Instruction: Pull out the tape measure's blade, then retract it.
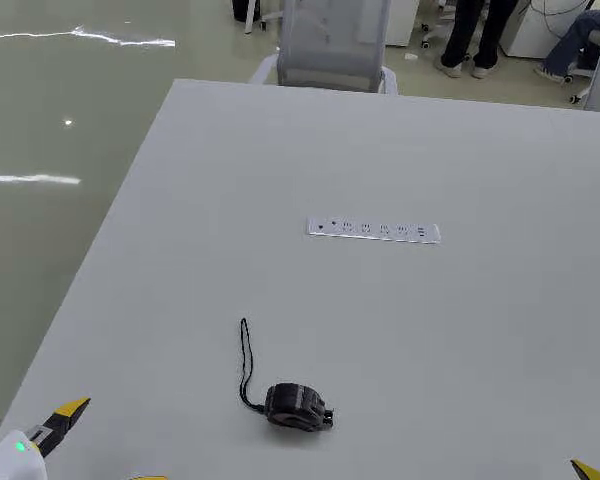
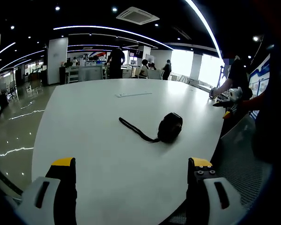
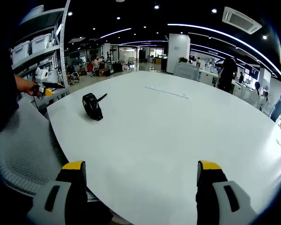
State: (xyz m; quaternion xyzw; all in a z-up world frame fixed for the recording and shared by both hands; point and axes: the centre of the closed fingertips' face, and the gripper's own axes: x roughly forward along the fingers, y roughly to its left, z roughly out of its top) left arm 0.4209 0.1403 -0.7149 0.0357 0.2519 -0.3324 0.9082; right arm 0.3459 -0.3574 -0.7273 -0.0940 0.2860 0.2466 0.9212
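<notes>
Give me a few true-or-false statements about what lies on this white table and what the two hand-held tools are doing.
1. The tape measure lies on the white table, touched by neither tool. True.
2. The left tool is shut on the tape measure. False: its jaws stand wide apart, short of the tape measure.
3. A black strap trails from the tape measure over the table. True.
4. The blade is pulled far out across the table. False: nothing is drawn out of the tape measure.
5. The power strip touches the tape measure. False: it lies apart, farther up the table.
6. The right tool is open and holds nothing. True.
</notes>
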